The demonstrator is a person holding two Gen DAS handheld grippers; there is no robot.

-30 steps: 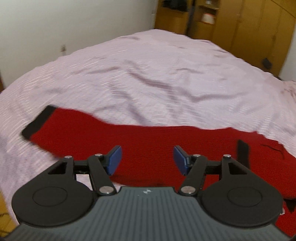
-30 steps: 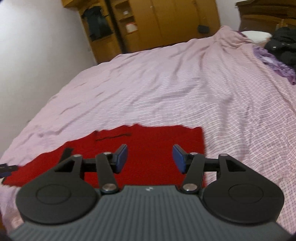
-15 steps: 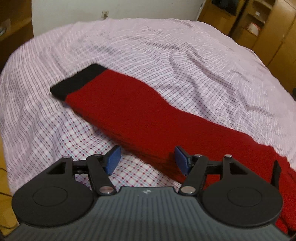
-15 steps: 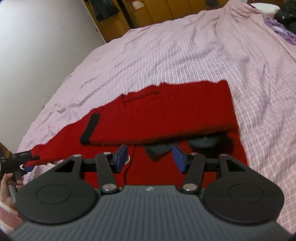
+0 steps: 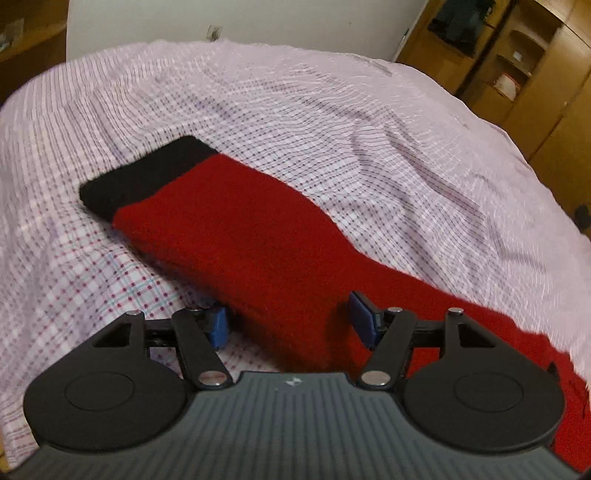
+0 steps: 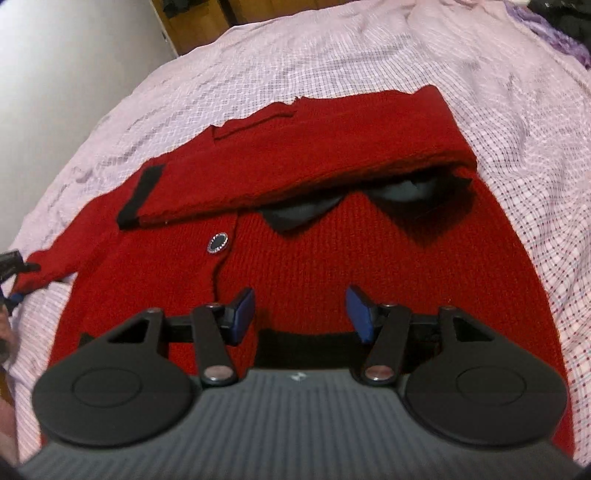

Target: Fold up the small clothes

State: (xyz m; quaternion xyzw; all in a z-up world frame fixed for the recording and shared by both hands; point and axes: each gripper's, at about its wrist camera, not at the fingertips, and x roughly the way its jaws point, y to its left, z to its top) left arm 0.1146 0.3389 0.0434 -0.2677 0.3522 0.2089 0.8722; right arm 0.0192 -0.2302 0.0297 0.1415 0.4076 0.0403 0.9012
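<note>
A red knit cardigan (image 6: 332, 266) with black trim lies flat on the bed. One sleeve is folded across its chest, black cuff (image 6: 142, 194) at the left, and a round dark button (image 6: 218, 243) shows. In the left wrist view the other sleeve (image 5: 251, 240) stretches out, ending in a black cuff (image 5: 144, 177). My left gripper (image 5: 290, 321) is open, jaws straddling the near part of that sleeve. My right gripper (image 6: 300, 314) is open and empty, just above the cardigan's black hem (image 6: 303, 350).
The bed is covered by a pink checked sheet (image 5: 332, 122). Wooden wardrobes (image 5: 517, 74) stand beyond it. A purple and dark pile of clothes (image 6: 565, 33) lies at the far right. The other gripper (image 6: 9, 266) shows at the left edge of the right wrist view.
Both grippers have come lower and closer to the cardigan. The left one swung left along the sleeve toward its cuff; the right one drew back to the hem. Both stayed open.
</note>
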